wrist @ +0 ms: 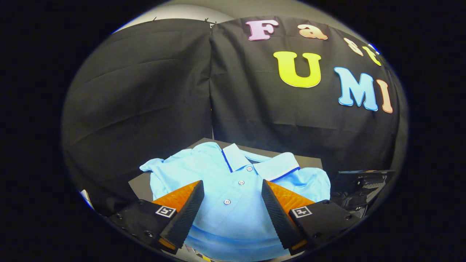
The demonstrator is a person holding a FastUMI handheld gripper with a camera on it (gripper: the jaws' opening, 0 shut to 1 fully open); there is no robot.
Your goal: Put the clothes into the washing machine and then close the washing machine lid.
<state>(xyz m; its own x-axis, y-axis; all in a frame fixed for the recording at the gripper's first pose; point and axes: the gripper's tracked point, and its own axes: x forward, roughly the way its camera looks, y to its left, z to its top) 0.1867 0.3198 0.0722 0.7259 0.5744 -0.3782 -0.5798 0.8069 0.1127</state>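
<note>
One shirt (233,193), light blue with three buttons visible at the placket, lies spread on the dark counter (138,183) before the black cloth wall (145,91). Two fingers (189,207) of the gripper (233,198) stand wide apart above the shirt front, gripping nothing.

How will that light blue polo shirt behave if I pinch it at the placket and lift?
The light blue polo shirt looks soft and wrinkled, so it will likely droop. Sleeves probably trail. The gripper has its jaws open above the buttons; thin fabric may slip.
</note>
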